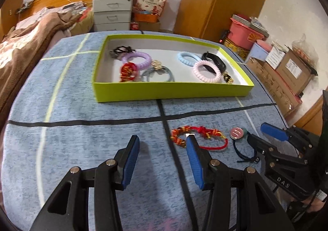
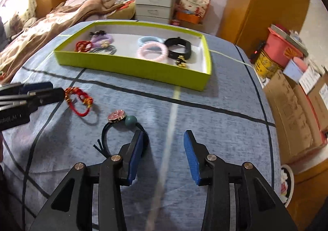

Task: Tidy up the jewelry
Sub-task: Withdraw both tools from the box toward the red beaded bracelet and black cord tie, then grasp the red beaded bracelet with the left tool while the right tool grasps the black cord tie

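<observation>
Nearest to us, the left gripper (image 1: 163,145) hangs low over the blue-grey tablecloth (image 1: 82,149) with its jaws spread wide and nothing between them; its right finger (image 1: 192,149) overlaps the near edge of the red cord bracelet (image 1: 199,135) with gold beads, though we cannot tell whether it touches; the right gripper (image 2: 164,143) is likewise spread apart and holds nothing, its left finger (image 2: 136,153) lying over the loop of the dark hair tie (image 2: 123,128), which carries a pink disc and a teal bead; hair tie and red bracelet lie near each other on the cloth, on the near side of a black line (image 2: 184,102) that crosses it; beyond that line stands the shallow lime-green box (image 1: 164,89), white inside; in its left part we see a purple coil tie (image 1: 136,58), a red and gold ornament (image 1: 128,71), a grey ring (image 1: 162,74) and a small black tie (image 1: 121,49), bunched together; in its right part lie a light blue coil tie (image 1: 187,58), a pink coil tie (image 1: 207,71) overlapping it, a black band (image 1: 215,61) and a small gold and black charm (image 1: 228,78) by the near wall; farther off stand a bed with a brown blanket (image 1: 30,40), a grey drawer unit (image 1: 111,11) and cardboard boxes (image 1: 287,71) along the wall
</observation>
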`<state>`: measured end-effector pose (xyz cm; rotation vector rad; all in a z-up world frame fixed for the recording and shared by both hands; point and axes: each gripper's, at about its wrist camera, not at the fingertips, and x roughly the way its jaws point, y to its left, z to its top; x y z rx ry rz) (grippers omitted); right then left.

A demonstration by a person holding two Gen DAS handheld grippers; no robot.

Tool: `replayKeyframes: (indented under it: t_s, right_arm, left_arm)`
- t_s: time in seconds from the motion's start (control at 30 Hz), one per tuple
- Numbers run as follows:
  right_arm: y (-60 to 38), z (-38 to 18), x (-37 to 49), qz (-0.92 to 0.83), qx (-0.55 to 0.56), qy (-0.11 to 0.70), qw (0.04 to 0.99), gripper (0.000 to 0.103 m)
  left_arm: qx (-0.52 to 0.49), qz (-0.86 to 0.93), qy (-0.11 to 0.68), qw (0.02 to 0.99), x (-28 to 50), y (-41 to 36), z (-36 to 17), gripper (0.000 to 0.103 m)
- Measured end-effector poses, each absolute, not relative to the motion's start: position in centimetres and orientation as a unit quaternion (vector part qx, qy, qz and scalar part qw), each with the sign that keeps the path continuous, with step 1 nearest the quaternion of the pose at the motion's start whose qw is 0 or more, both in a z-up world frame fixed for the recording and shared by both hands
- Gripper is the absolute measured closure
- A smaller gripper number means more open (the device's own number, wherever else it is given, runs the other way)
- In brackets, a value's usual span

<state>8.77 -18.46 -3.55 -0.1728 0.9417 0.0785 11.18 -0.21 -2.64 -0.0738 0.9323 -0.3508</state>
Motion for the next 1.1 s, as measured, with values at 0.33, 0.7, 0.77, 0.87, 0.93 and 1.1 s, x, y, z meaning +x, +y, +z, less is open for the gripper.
replayKeyframes:
  t_s: [0.33,0.7,0.77,0.87,0.93,1.1]
  right_arm:
    - [-19.0,-3.6,9.1,0.095,-0.043,0.450,0.887,0.060]
    - [-18.9,-3.9,9.8,0.110,-0.033,0.445,0.888,0.060]
    - [-18.9,-3.9,9.7,0.109,-0.031,0.445,0.888,0.060]
    - [-18.9,-3.9,9.6,0.108,-0.029,0.444,0.889,0.068]
    - [-18.9,-3.8,9.6,0.108,-0.028,0.444,0.889,0.080]
    - [-18.9,-3.8,9.6,0.109,-0.025,0.444,0.889,0.091]
  left_arm:
    - [-0.005,-0.178,0.445,0.878,11.5,-1.6,-2.8,0.054]
    - [0.038,-0.170,0.438,0.882,11.8,-3.0,-3.0,0.048]
    - [0.043,-0.165,0.438,0.883,11.8,-3.1,-3.0,0.052]
    - [0.050,-0.157,0.435,0.885,11.7,-3.1,-2.9,0.064]
    - [0.048,-0.159,0.434,0.886,11.6,-3.0,-2.8,0.073]
    - [0.038,-0.157,0.433,0.887,11.6,-2.4,-2.8,0.089]
